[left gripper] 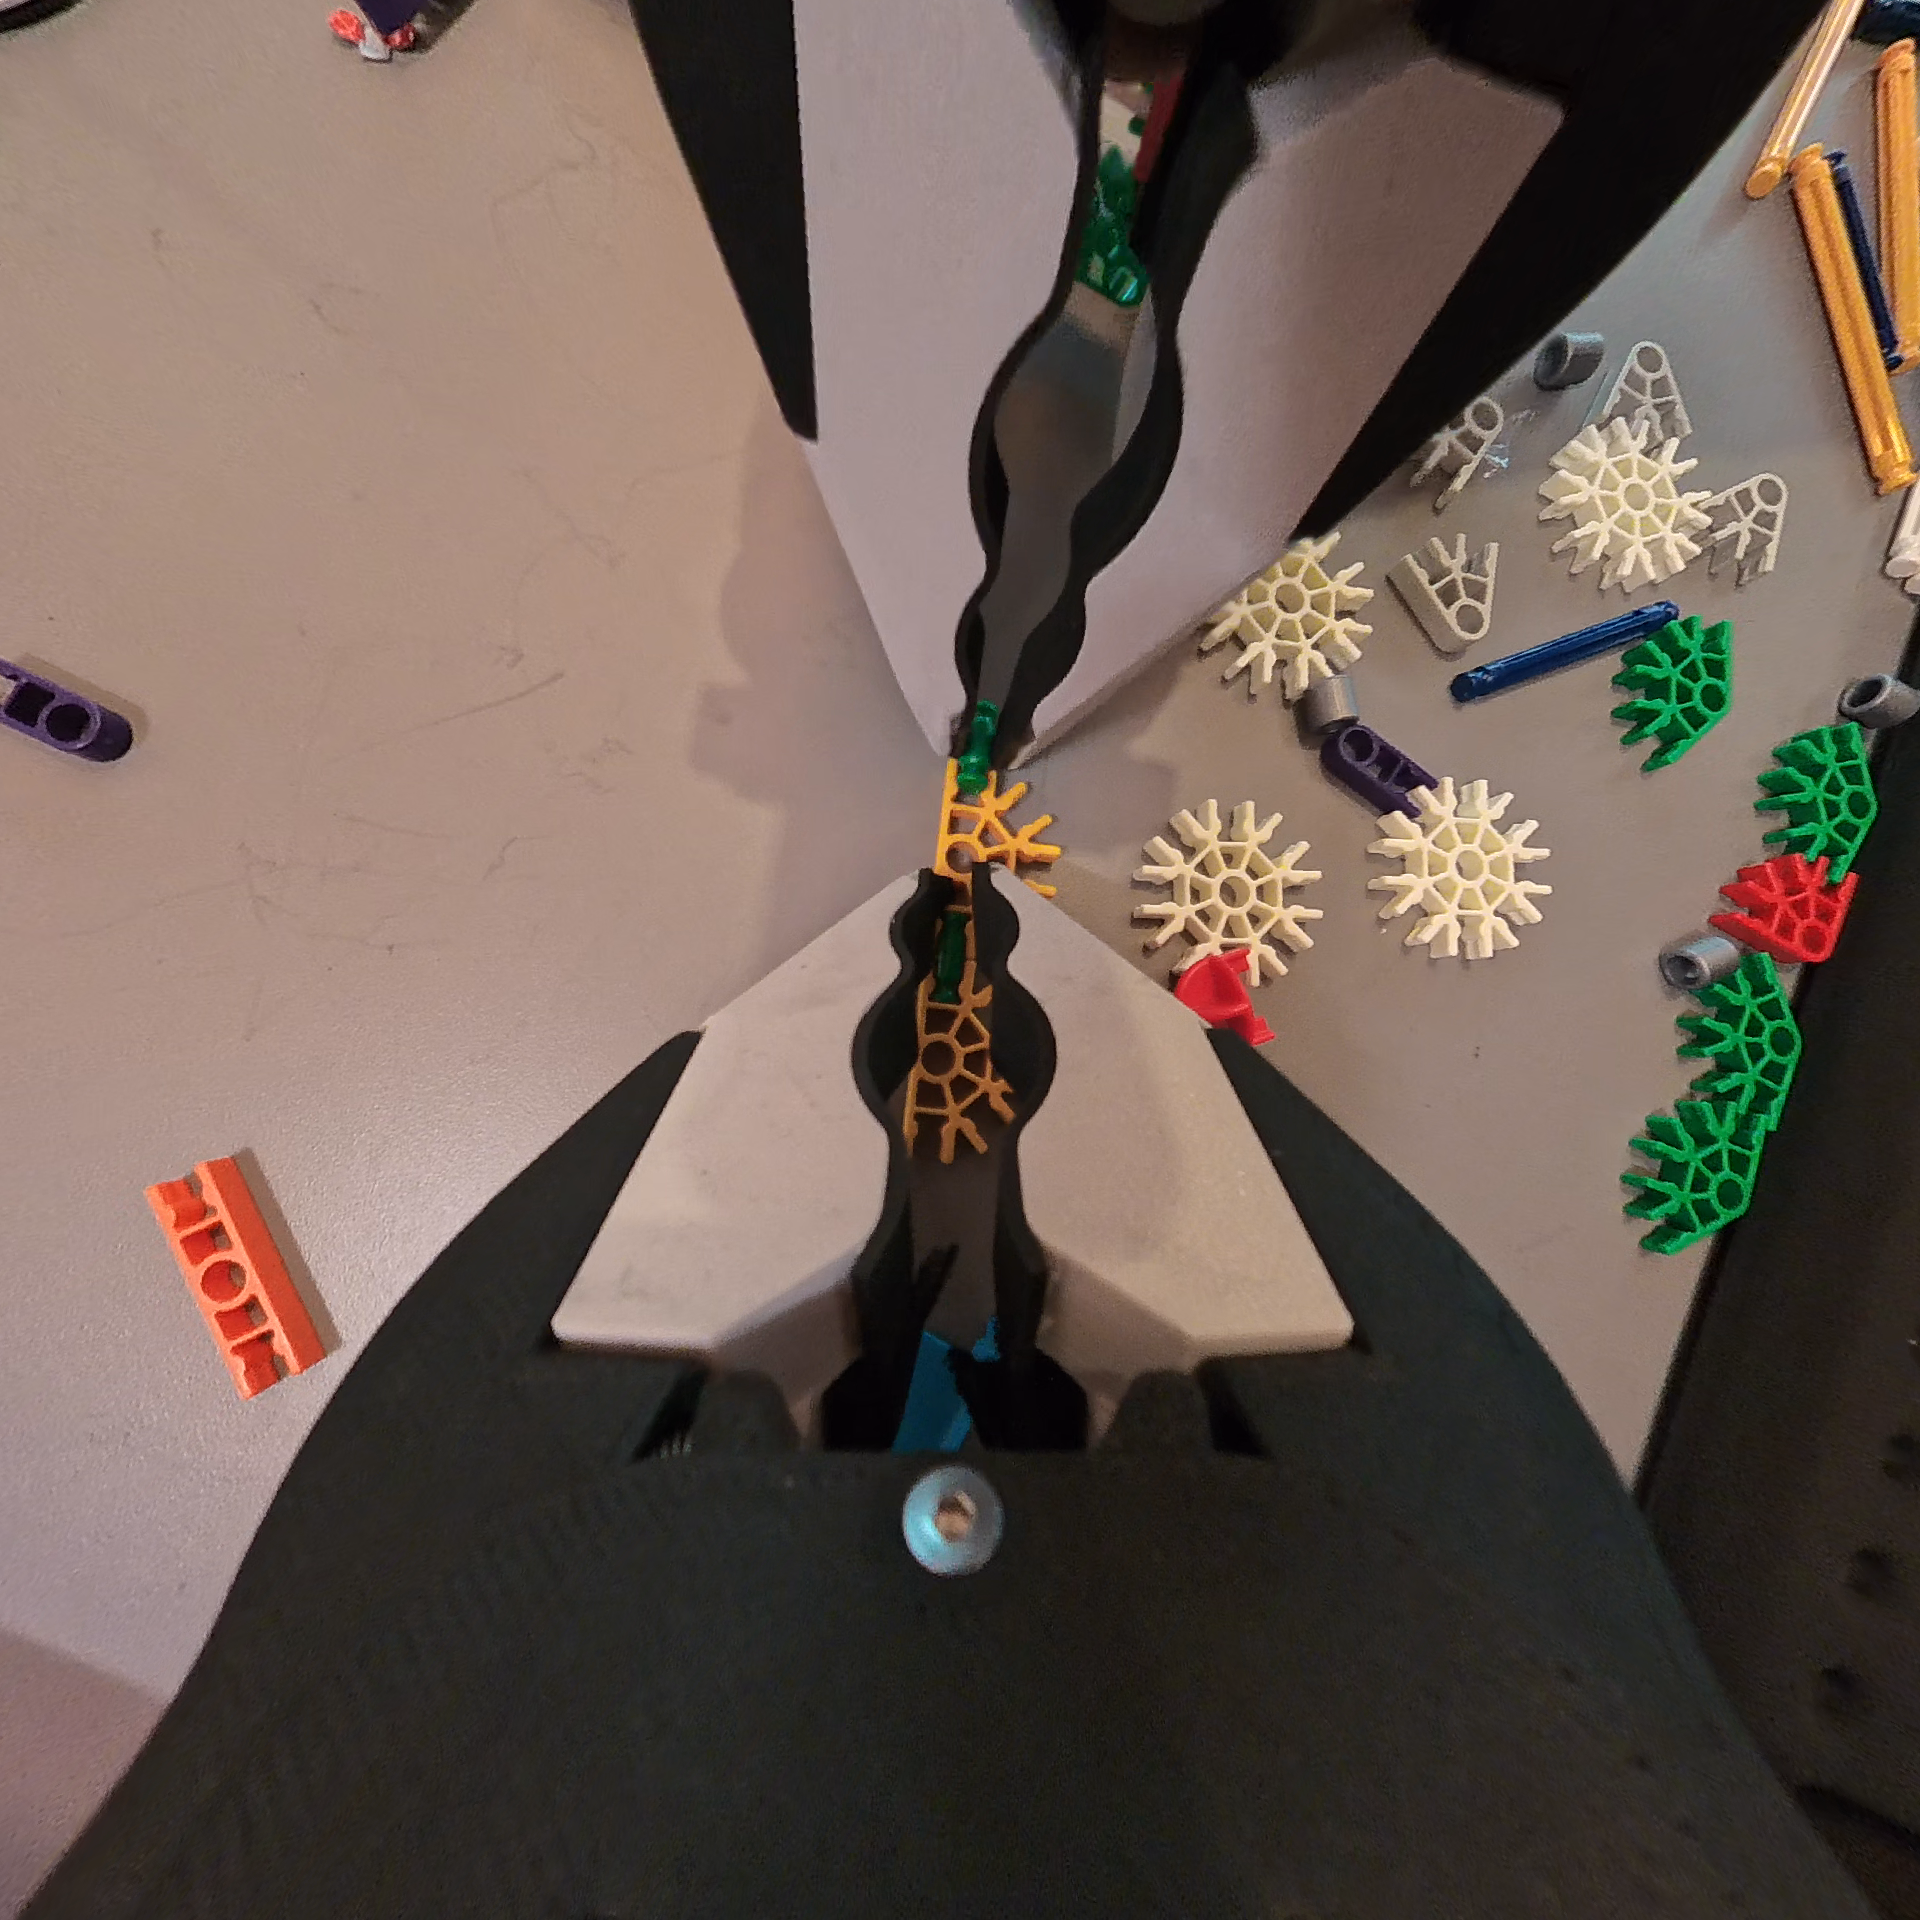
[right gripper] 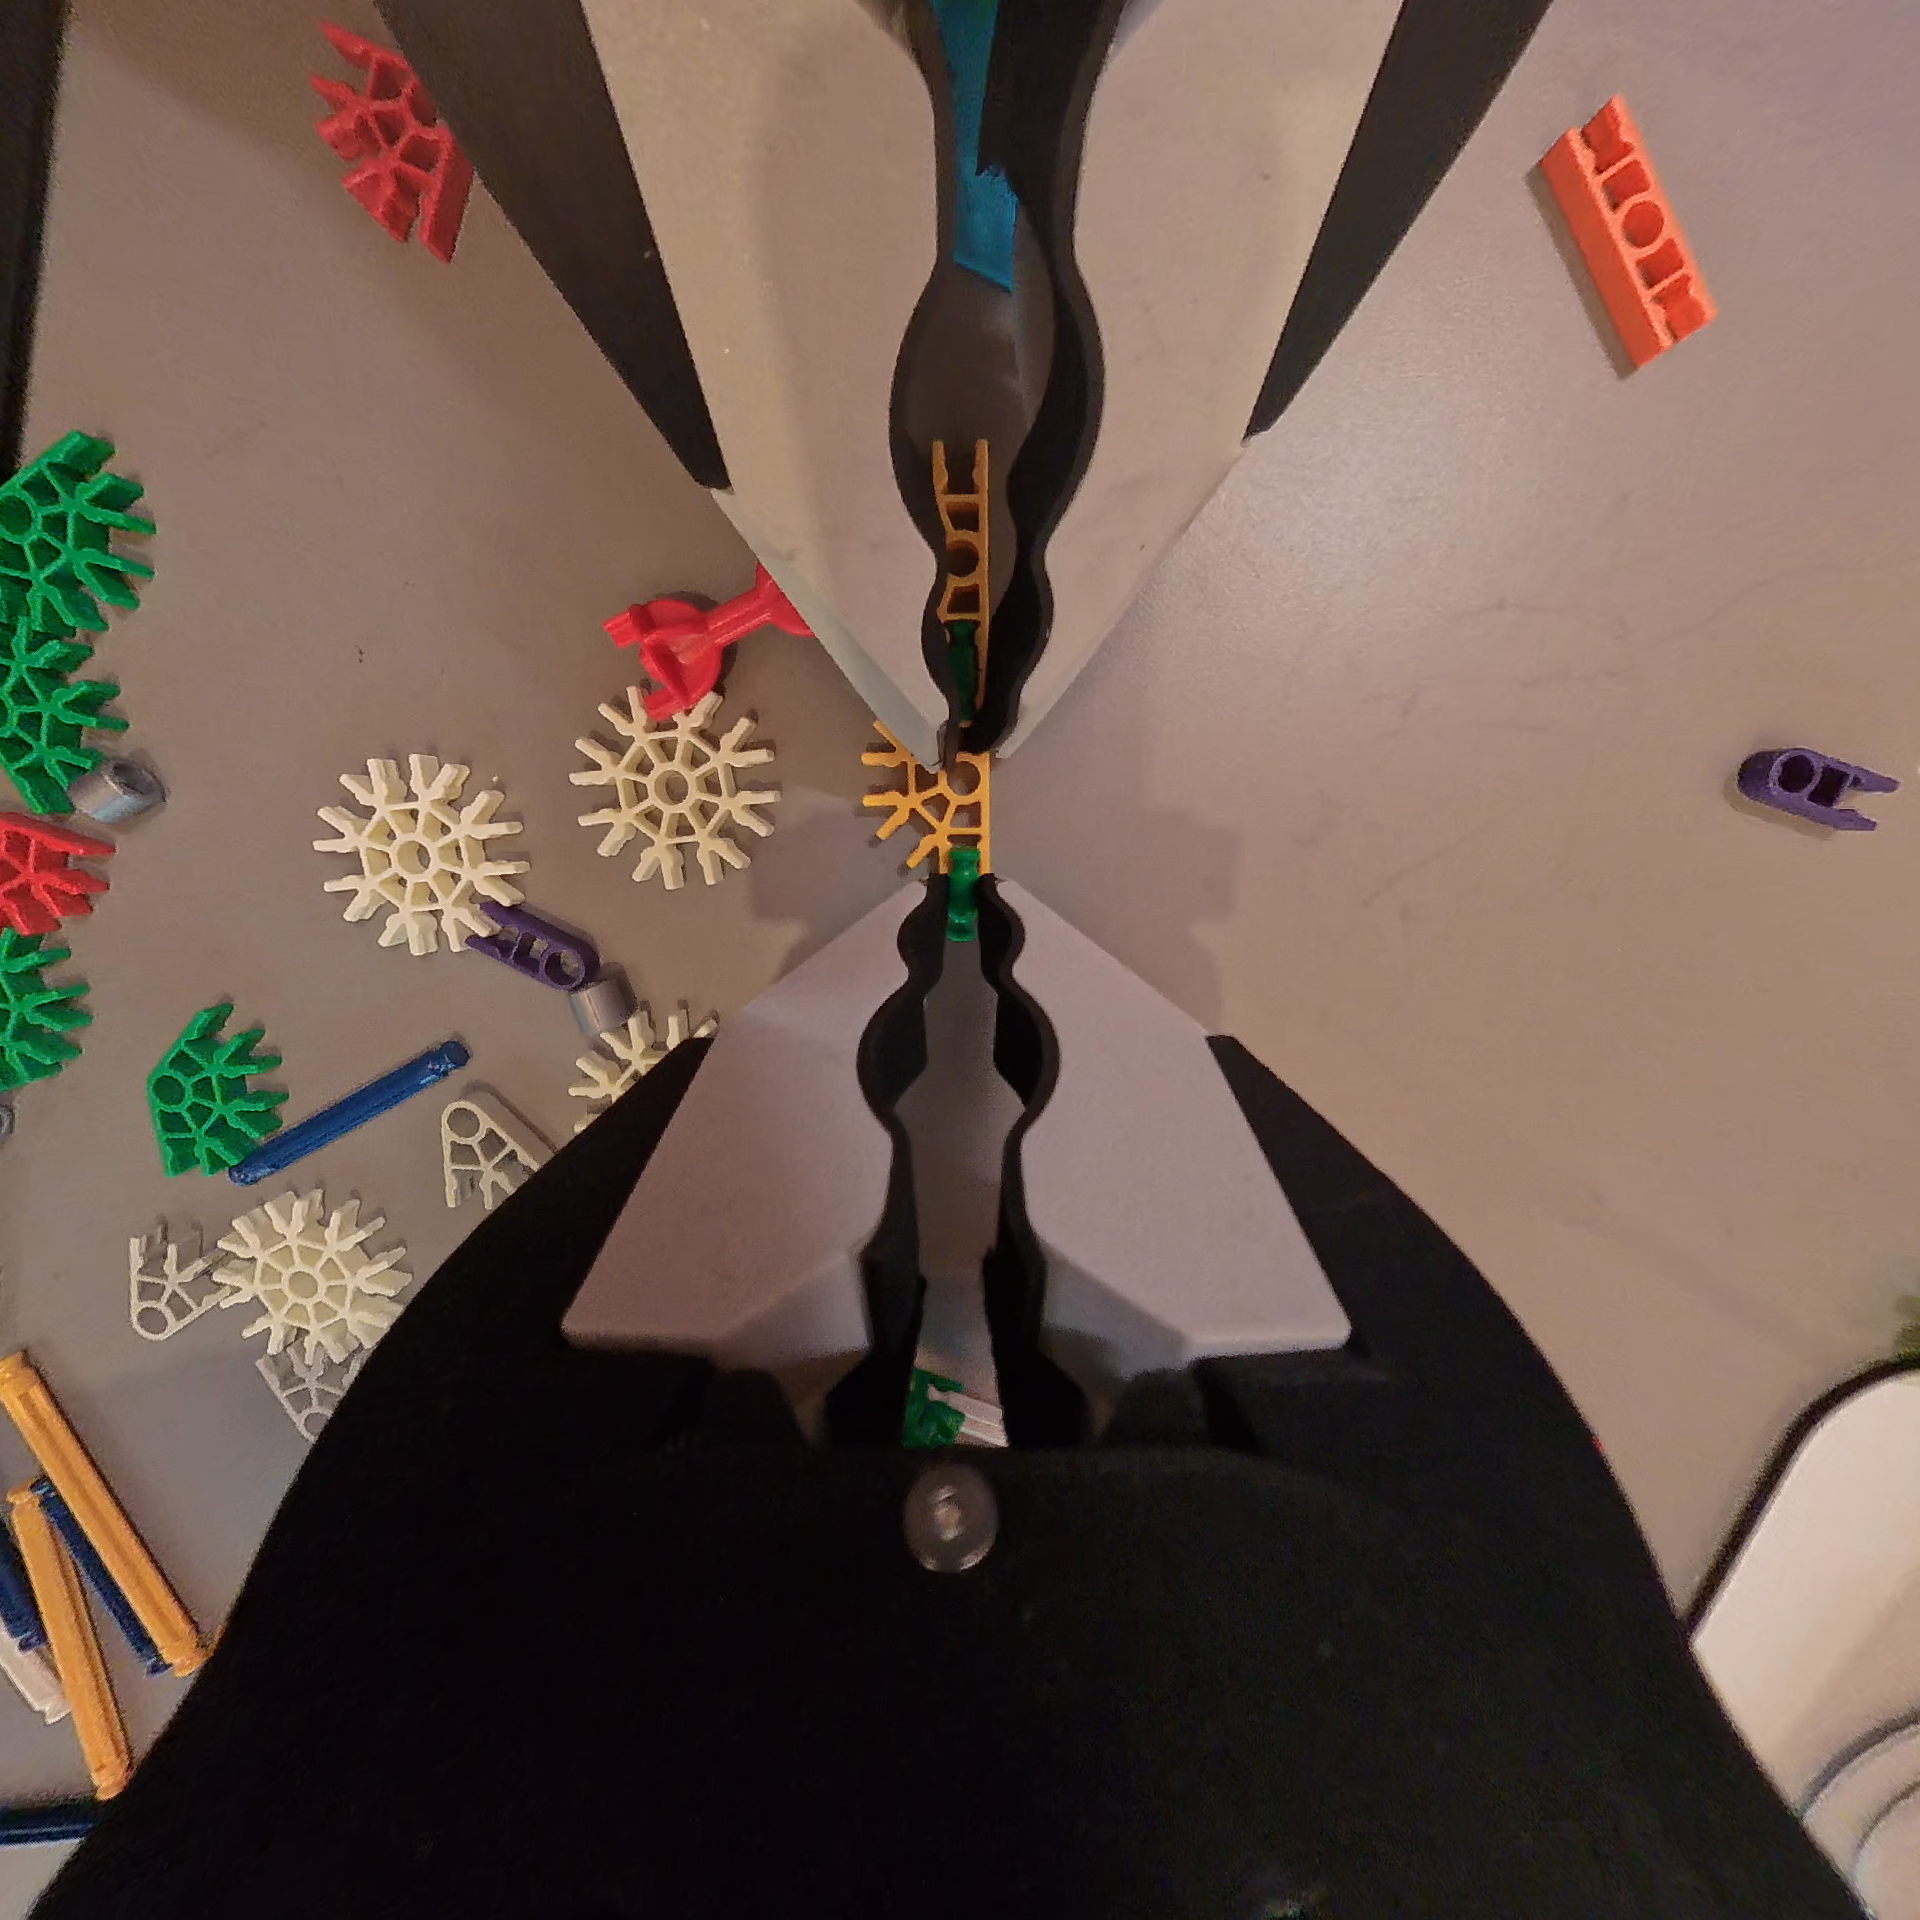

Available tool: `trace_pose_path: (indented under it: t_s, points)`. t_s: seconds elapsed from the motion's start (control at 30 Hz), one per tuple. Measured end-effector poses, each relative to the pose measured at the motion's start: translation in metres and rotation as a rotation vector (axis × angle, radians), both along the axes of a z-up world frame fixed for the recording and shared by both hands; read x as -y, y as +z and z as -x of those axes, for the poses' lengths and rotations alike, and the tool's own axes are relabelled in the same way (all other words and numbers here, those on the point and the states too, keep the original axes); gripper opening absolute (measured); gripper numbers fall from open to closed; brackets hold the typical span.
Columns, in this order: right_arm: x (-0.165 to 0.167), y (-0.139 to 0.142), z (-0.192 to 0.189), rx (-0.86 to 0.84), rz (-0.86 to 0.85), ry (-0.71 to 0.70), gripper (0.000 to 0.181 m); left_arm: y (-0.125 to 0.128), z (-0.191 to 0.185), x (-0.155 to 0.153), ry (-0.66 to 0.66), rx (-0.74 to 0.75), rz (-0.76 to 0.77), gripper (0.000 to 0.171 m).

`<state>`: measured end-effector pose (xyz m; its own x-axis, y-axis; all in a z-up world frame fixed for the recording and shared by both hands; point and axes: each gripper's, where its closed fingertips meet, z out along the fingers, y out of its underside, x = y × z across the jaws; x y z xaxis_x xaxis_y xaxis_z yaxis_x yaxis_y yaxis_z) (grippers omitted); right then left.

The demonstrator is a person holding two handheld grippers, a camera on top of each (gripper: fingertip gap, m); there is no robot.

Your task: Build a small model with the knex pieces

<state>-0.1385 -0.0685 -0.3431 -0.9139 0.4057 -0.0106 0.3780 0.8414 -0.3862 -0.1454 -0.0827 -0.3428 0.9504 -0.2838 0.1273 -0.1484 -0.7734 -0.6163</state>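
A tabletop work area for toy construction pieces; what kind of room is holding it cannot be told.

A plain grey table is filling both views and is showing scuffs, with loose plastic pieces lying scattered on it: white snowflake-shaped connectors, green fan-shaped connectors, yellow rods, a blue rod and an orange slotted block. A white object is sitting at one edge.
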Motion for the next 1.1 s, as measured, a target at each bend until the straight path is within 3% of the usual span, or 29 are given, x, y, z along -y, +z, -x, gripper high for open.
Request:
trace_pose_path:
  t_s: [0.47, 0.8, 0.97, 1.1]
  points:
    - [-0.001, 0.003, 0.000, 0.038, 0.050, -0.055, 0.014, 0.000, 0.000, 0.001, 0.000, 0.006, -0.005, 0.003]
    - [-0.007, 0.001, 0.001, 0.032, 0.038, -0.065, 0.000, 0.000, 0.001, 0.003, -0.006, -0.006, 0.011, 0.004]
    - [-0.008, 0.001, -0.001, 0.041, 0.046, -0.068, 0.000, 0.004, -0.008, 0.005, -0.022, 0.041, 0.015, 0.032]
    - [-0.008, 0.001, -0.002, 0.050, 0.041, -0.081, 0.000, 0.001, -0.005, 0.004, -0.011, 0.010, 0.024, 0.033]
